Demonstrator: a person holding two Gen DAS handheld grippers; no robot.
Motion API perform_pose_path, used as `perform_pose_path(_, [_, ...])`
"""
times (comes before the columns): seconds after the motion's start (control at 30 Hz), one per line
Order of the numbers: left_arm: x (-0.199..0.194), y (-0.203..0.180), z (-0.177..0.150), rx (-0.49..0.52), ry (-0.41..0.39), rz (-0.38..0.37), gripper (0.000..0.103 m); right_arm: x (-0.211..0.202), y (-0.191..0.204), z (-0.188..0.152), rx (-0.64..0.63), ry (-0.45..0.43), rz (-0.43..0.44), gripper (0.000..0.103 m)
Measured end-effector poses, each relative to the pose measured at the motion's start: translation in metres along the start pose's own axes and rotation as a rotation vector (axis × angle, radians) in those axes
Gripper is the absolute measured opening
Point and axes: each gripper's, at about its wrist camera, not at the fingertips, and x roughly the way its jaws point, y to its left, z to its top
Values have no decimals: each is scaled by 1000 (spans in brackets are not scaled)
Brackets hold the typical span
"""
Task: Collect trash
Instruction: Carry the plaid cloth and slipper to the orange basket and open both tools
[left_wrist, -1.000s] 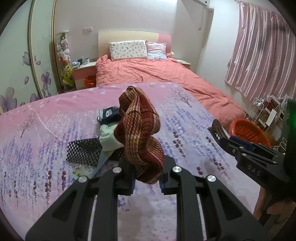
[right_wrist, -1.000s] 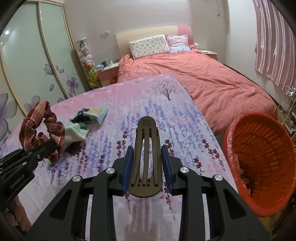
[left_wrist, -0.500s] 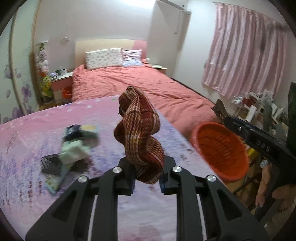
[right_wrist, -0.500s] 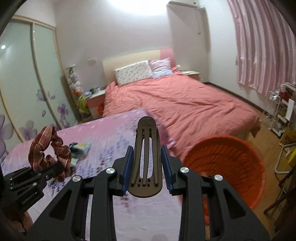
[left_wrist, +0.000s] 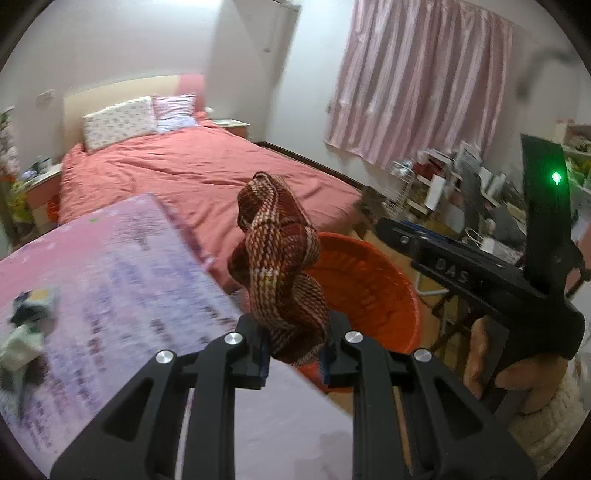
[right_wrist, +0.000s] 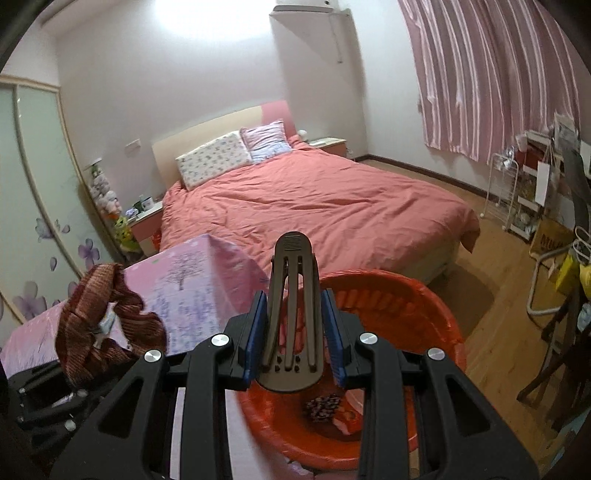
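My left tool (left_wrist: 293, 354) grips a scrunchie (left_wrist: 279, 266) just beside the basket (right_wrist: 439, 317). My right tool (right_wrist: 293, 332) clamps a hair clip (right_wrist: 293, 317) above the basket.

Two pillows (right_wrist: 212, 158), one orange basket (right_wrist: 436, 314), one scrunchie (left_wrist: 280, 266).

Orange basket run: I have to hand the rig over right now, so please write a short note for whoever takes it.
Left gripper: shut on the plaid scrunchie.
Right gripper: shut on the brown hair clip.
Both are poised at the orange basket, which already holds some scraps.
Left to do: drop both in, then fetch the small pile from the purple floral table.
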Motion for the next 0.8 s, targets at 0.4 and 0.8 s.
perform_pose_path(0.4, [94,-24,1,36,112,49,53,40,-65,-10,114,72,-4,53])
perform_pose_path(0.8, [53,46,-37,6,118,209,77,37,-42,-32,-29,91,-106,100])
